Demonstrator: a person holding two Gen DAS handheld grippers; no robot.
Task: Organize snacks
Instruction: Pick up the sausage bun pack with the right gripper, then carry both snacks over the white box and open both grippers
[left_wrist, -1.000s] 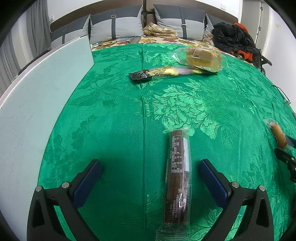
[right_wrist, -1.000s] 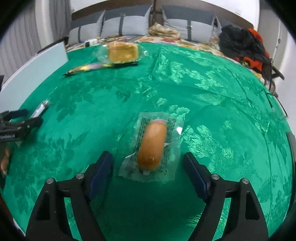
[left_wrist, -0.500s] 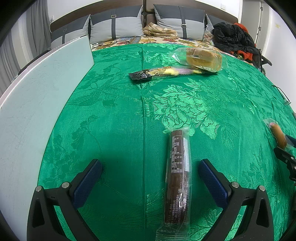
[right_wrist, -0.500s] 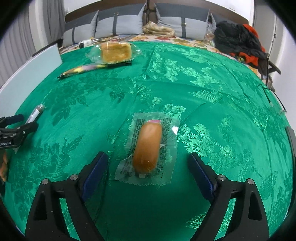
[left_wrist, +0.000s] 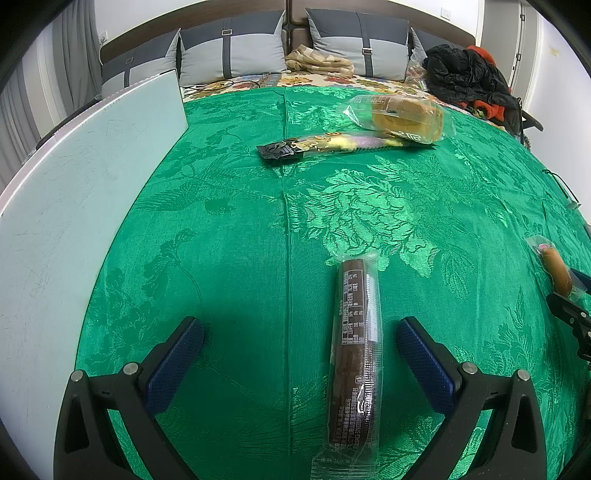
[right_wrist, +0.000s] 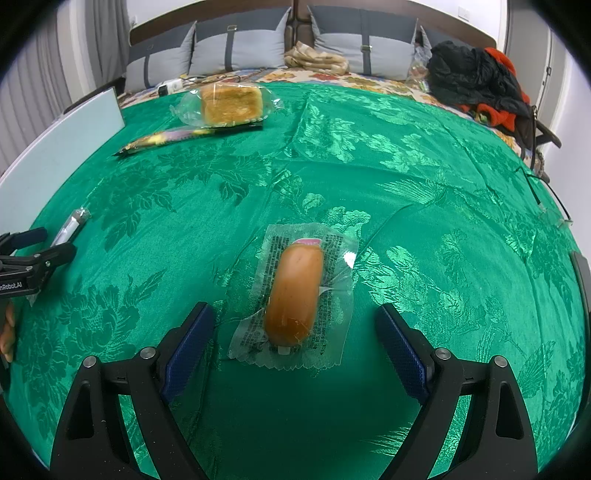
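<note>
A long dark chocolate bar in clear wrap (left_wrist: 355, 347) lies on the green cloth between the fingers of my left gripper (left_wrist: 300, 334), closer to the right finger; the jaws stand wide and do not touch it. A sausage in a clear packet (right_wrist: 294, 293) lies between the fingers of my right gripper (right_wrist: 293, 326), which is open with gaps on both sides. Farther back lie a wrapped yellow cake (right_wrist: 231, 103) and a thin dark and yellow snack stick (left_wrist: 340, 144). Each gripper shows at the edge of the other's view.
A pale board (left_wrist: 74, 206) leans along the left side of the green cloth (left_wrist: 369, 206). Grey pillows (right_wrist: 236, 48), a folded blanket and a heap of black and red clothes (right_wrist: 476, 81) lie behind. A thin cable (right_wrist: 546, 195) runs at the right edge.
The right gripper's jaws have spread a little wider around the sausage packet, and its view has shifted slightly. The left gripper and the chocolate bar have not moved.
</note>
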